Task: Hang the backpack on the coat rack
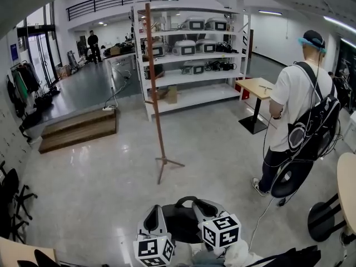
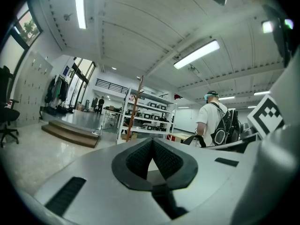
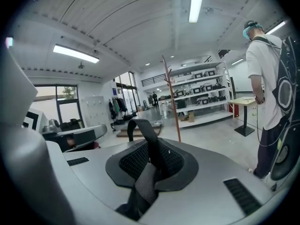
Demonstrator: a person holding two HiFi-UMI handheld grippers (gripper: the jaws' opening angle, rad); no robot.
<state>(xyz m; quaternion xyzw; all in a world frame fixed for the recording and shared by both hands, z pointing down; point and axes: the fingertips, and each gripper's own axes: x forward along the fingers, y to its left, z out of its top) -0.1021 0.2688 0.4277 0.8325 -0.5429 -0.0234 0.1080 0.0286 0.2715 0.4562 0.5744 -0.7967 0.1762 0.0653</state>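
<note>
Right gripper view shows the right gripper (image 3: pixel 150 146) clamped on a black woven strap (image 3: pixel 139 128) that loops up out of its jaws. That strap belongs to the black fabric backpack (image 1: pixel 181 224), which sits low at the near edge of the pale glossy floor (image 1: pixel 100 171), between the two tools. The left gripper (image 2: pixel 152 142) has its tips pressed together with nothing between them. The tall thin brown wooden coat rack (image 1: pixel 154 93) stands well apart, mid-floor, toward the far edge and in front of the white metal shelving (image 1: pixel 137 65).

The load appears to ride on one narrow strap, so it could slide through the pads on the way over. The rack looks slender on small feet, and a heavy bag hooked to one side might tip it. A person in a white T-shirt (image 1: pixel 292 104) stands near the right edge, and a thin pale cable (image 1: pixel 258 221) trails across the floor there, where it could snag.

Most of the backpack is cut off below the head view, so its size and fill cannot be judged. The rack's pegs are small and hard to make out, so which one suits the strap is unclear.
</note>
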